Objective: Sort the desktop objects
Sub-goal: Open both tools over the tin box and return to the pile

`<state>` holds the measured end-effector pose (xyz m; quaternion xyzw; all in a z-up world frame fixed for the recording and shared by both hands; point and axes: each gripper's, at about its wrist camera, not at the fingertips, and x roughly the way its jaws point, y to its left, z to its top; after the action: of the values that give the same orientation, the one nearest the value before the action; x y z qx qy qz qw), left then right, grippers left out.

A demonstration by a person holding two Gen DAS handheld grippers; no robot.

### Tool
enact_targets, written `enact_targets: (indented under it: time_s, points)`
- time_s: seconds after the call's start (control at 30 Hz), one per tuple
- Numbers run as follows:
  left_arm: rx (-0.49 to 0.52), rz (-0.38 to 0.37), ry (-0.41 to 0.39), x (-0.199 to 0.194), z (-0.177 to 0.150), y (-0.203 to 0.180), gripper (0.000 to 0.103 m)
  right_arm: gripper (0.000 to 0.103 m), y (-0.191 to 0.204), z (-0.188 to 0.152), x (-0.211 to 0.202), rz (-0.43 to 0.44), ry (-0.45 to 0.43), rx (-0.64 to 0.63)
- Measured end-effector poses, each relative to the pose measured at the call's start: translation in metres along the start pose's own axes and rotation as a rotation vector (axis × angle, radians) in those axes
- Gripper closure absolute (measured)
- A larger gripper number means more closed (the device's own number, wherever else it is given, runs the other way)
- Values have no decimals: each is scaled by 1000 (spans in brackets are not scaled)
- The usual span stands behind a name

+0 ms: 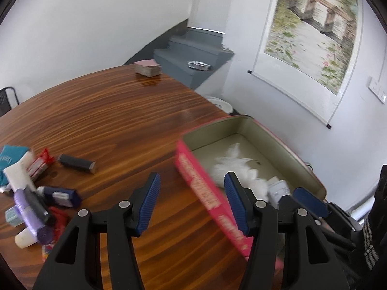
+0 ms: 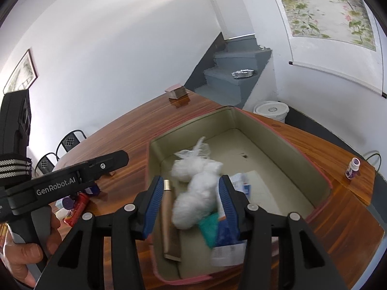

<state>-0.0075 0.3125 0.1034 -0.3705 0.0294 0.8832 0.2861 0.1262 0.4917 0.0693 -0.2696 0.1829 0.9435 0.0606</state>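
Both tongs, left tongs (image 1: 192, 203) and right tongs (image 2: 191, 205), gape empty; careless swings could knock the pink box (image 2: 302, 145) off the table (image 1: 108, 120).

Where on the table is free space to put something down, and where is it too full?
Free: the wide wood of the table between the card stack, the pile and the box. Inside the box, the far floor behind the white bag is bare. Crowded: the pile, and the box's near end.

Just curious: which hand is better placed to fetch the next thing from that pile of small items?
Probably the left gripper: open, empty, nearer the pile. The right gripper hangs over the pink box.
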Motion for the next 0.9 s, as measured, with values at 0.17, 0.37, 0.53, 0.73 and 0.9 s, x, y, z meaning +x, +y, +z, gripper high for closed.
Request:
enact_targets:
  time_s: [0.17, 0.37, 0.53, 0.73, 0.9]
  points:
    - [-51, 50, -4, -13, -8, 35, 44, 33, 24, -3, 2, 17, -5, -38]
    - [-106, 124, -8, -33, -26, 90, 44, 32, 57, -9, 10, 51, 19, -88]
    - [-145, 218, 14, -47, -49, 140, 44, 28, 85, -19, 20, 70, 49, -127]
    - [-210, 255, 8, -64, -72, 194, 37, 27, 116, -31, 33, 95, 99, -168]
    - [-202, 260, 18, -67, -79, 213, 37, 27, 138, -38, 38, 105, 117, -206]
